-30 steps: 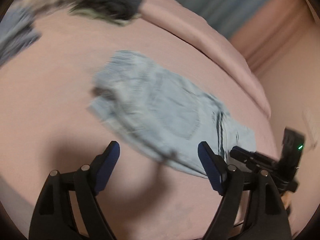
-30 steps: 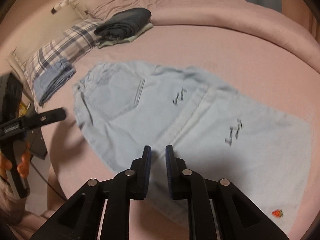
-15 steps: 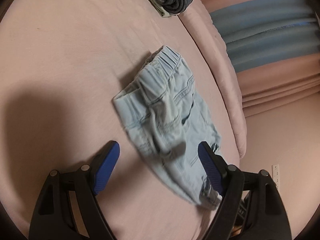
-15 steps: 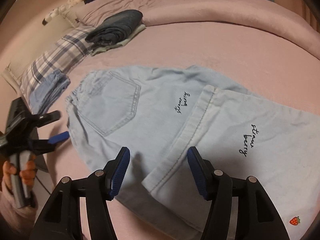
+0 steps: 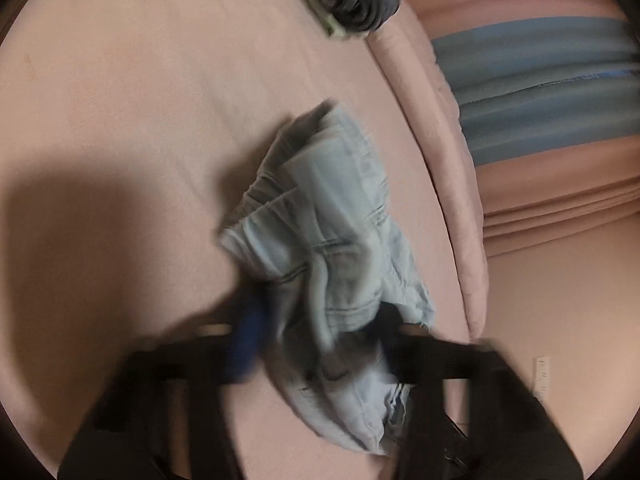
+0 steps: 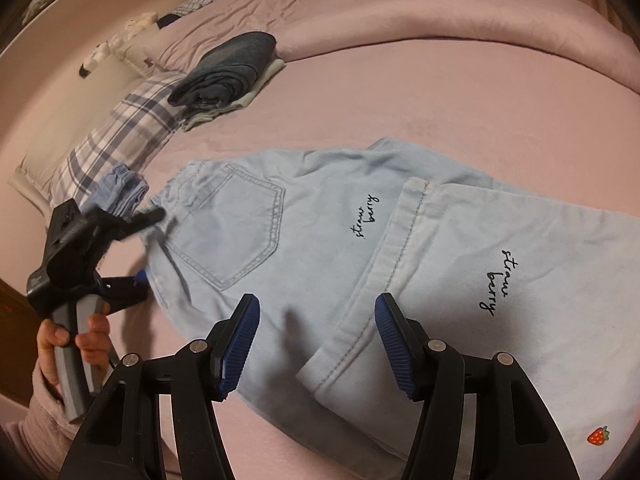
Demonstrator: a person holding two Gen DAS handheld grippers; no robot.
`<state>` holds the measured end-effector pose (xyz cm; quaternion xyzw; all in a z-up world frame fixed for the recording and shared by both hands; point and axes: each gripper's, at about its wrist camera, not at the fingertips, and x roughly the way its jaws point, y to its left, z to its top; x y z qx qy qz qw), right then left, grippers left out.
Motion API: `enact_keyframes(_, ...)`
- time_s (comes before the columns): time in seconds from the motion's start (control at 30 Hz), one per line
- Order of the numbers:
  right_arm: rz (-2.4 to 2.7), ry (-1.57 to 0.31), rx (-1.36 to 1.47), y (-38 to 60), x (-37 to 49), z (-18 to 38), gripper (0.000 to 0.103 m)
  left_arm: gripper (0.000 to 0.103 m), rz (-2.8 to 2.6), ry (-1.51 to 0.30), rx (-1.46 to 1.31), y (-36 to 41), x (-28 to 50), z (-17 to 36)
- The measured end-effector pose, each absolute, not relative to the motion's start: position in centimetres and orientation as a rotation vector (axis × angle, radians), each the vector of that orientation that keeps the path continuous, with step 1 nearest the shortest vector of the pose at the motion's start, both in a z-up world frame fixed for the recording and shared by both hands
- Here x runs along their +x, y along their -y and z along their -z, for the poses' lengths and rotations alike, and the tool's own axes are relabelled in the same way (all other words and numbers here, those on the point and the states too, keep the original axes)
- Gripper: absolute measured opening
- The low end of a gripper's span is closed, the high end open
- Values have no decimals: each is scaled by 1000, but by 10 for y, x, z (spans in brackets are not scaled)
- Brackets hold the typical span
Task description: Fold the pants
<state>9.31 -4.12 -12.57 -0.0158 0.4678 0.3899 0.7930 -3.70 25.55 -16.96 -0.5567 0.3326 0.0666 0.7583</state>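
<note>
Covering nearly all of both views, a pink bedsheet (image 6: 400, 92) carries everything, with a rolled pink duvet (image 6: 440, 8) banked along its far edge. Light blue denim pants (image 6: 320, 240) lie flat across the middle of the sheet toward its near right side, one leg folded over the other; a back pocket faces up and "straw berry" lettering marks each leg, with a small strawberry patch (image 6: 598, 436) at the near right hem. A plaid pillow (image 6: 120, 136) rests at the far left edge, a folded blue garment (image 6: 120, 192) just beside it, and a stack of dark folded clothes (image 6: 224, 72) sits near the duvet. The right gripper (image 6: 318, 344) hovers over the near edge of the pants, its blue-padded jaws spread wide and holding nothing. The left gripper (image 6: 140, 248), held in the person's hand (image 6: 72, 336), is at the waistband end near the left edge; its own blurred view shows bunched denim (image 5: 328, 260) between its fingers (image 5: 246, 344), but whether they are clamped on the cloth cannot be told.
</note>
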Motion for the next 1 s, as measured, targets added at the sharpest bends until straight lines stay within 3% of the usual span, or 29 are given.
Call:
enact_keyframes(0.23,-830,-1019,-38,35,97,128,61,27,-181,-725,-1076,-245,-40,149)
enact_keyframes(0.5,-839,-995,-57,-2,126,121,61,27,-157,-678,-795,-218,-36,104)
enact_keyframes(0.67,-778,-1081,-100,-35,161,142,39,26,-156,-686,-703,-210,-31,95)
enact_keyframes(1.0,-825,-1085,-125,-37,156,135,39,27,-170,-703,-589,-196,-28,86)
